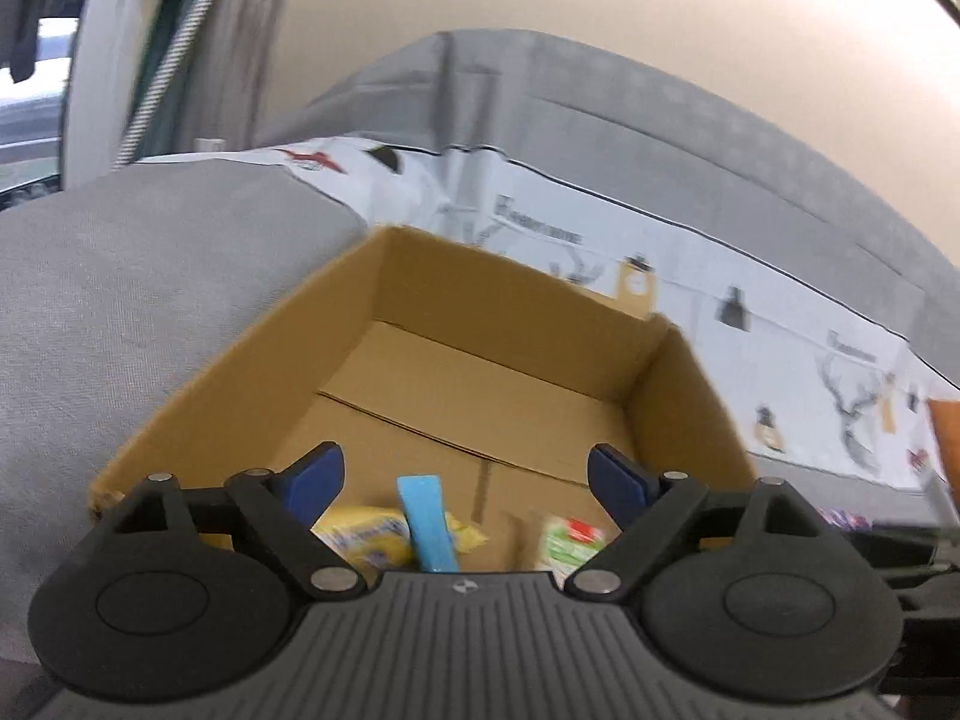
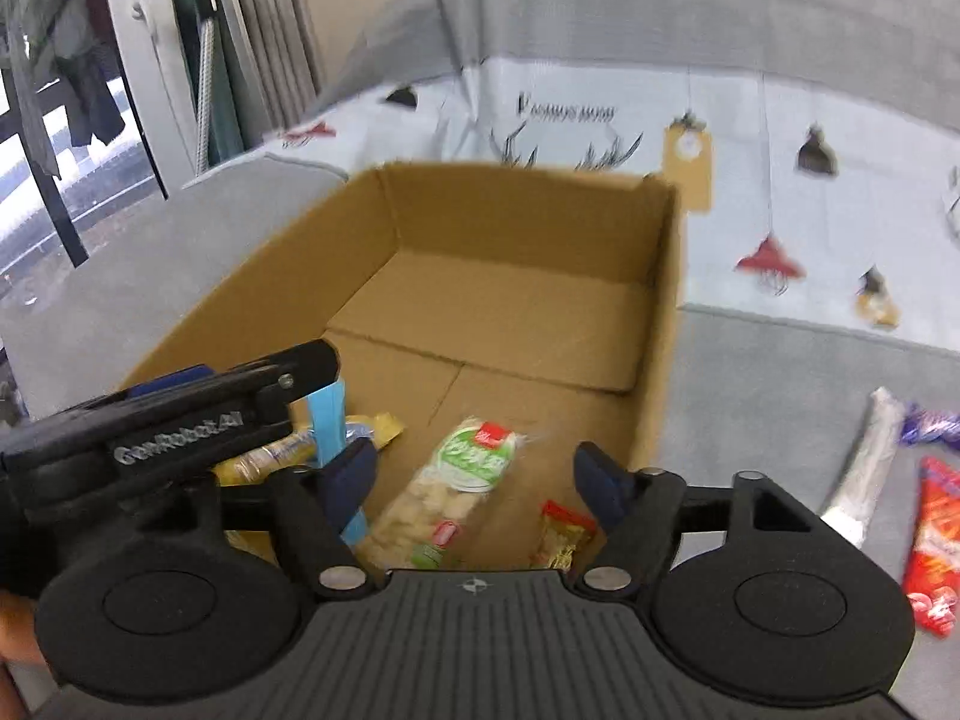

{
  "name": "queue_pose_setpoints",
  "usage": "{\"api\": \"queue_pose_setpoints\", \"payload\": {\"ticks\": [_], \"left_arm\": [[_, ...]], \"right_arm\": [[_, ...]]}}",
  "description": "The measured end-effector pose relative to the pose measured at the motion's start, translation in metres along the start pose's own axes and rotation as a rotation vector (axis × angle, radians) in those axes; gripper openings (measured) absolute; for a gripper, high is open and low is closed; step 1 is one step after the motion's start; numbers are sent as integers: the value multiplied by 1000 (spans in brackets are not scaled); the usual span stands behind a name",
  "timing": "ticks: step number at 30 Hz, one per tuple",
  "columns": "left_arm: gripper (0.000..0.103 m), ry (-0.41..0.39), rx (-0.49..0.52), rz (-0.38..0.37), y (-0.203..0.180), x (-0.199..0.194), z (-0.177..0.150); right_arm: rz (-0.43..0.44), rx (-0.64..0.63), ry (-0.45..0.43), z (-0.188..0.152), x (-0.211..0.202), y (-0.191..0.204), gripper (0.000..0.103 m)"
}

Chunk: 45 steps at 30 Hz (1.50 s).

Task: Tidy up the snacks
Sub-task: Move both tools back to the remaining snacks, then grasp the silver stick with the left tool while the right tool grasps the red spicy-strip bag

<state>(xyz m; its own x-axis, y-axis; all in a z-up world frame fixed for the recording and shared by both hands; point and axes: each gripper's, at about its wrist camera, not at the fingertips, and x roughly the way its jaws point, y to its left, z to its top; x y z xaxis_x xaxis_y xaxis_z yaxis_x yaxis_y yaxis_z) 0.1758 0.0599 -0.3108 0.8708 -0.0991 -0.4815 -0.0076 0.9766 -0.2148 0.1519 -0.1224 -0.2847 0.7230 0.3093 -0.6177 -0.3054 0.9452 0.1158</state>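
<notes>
**Snacks in the open carton, more waiting on the sofa**

An open cardboard box [image 2: 528,300] sits on a grey sofa [image 2: 180,252], with a white printed cover [image 2: 780,210] behind it. Inside, at the near end of the floor, lie a yellow packet [image 1: 366,537], a light blue bar [image 1: 427,522] resting across it, a clear cracker pack with a green label [image 2: 456,480], and a small gold and red packet [image 2: 561,531]. The far half of the box floor shows only bare flaps.

Outside the box, to its right on the sofa seat, lie a silver wrapper [image 2: 864,468], a red packet [image 2: 933,540] and a purple packet [image 2: 933,426].

The left gripper [image 1: 465,480] hovers over the near edge of the box, jaws spread wide, holding nothing. The right gripper [image 2: 474,474] is poised just beside it over the same end, tilted down into the box, its jaws likewise apart and empty.
</notes>
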Motion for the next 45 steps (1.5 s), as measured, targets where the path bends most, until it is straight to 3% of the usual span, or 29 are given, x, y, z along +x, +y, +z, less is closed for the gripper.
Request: {"api": "queue_pose_setpoints", "payload": {"ticks": [2, 4, 7, 10, 17, 21, 24, 27, 28, 29, 31, 33, 35, 36, 38, 40, 41, 42, 45], "left_arm": [[92, -27, 42, -13, -13, -7, -1], [93, -50, 111, -27, -28, -15, -4], [94, -74, 215, -72, -56, -24, -11], [100, -63, 295, -101, -90, -24, -19], [101, 3, 381, -210, -185, 1, -38], [101, -40, 584, -205, -244, 26, -64], [100, 41, 617, -230, -267, 61, -77], [93, 190, 608, -254, -279, 106, -84], [84, 240, 602, -269, -282, 121, -86], [75, 277, 596, -277, -283, 133, -87], [73, 368, 582, -269, -284, 161, -90], [55, 440, 548, -270, -280, 181, -93], [39, 437, 510, -281, -273, 184, -92], [37, 437, 518, -279, -273, 182, -93], [22, 439, 550, -263, -274, 176, -95], [19, 447, 565, -256, -272, 166, -96], [8, 460, 553, -244, -268, 161, -95], [0, 481, 539, -217, -264, 154, -95], [0, 551, 497, -189, -250, 132, -98]], "right_arm": [[39, -29, -53, -8, -19, -8, 78], [-24, -36, -106, -18, -37, -19, 93], [-16, 47, -152, -35, -59, -53, 93], [-101, 107, -155, -53, -73, -96, 93], [-228, 251, -198, -70, -89, -192, 93], [-251, 374, -128, -81, -66, -235, 91], [-278, 437, -37, -89, -42, -257, 82], [-341, 477, 59, -97, -19, -275, 82], [-354, 505, 74, -101, -15, -280, 82], [-356, 530, 74, -106, -14, -284, 82], [-357, 515, 55, -108, -13, -283, 86], [-330, 467, 67, -106, -4, -278, 92], [-352, 370, 89, -104, 7, -268, 91], [-361, 333, 100, -102, 12, -264, 90], [-403, 248, 120, -101, 19, -256, 79], [-417, 229, 107, -99, 17, -254, 63], [-415, 244, 105, -100, 14, -255, 58], [-414, 252, 108, -101, 10, -255, 56], [-414, 267, 139, -108, -7, -249, 54]]}}
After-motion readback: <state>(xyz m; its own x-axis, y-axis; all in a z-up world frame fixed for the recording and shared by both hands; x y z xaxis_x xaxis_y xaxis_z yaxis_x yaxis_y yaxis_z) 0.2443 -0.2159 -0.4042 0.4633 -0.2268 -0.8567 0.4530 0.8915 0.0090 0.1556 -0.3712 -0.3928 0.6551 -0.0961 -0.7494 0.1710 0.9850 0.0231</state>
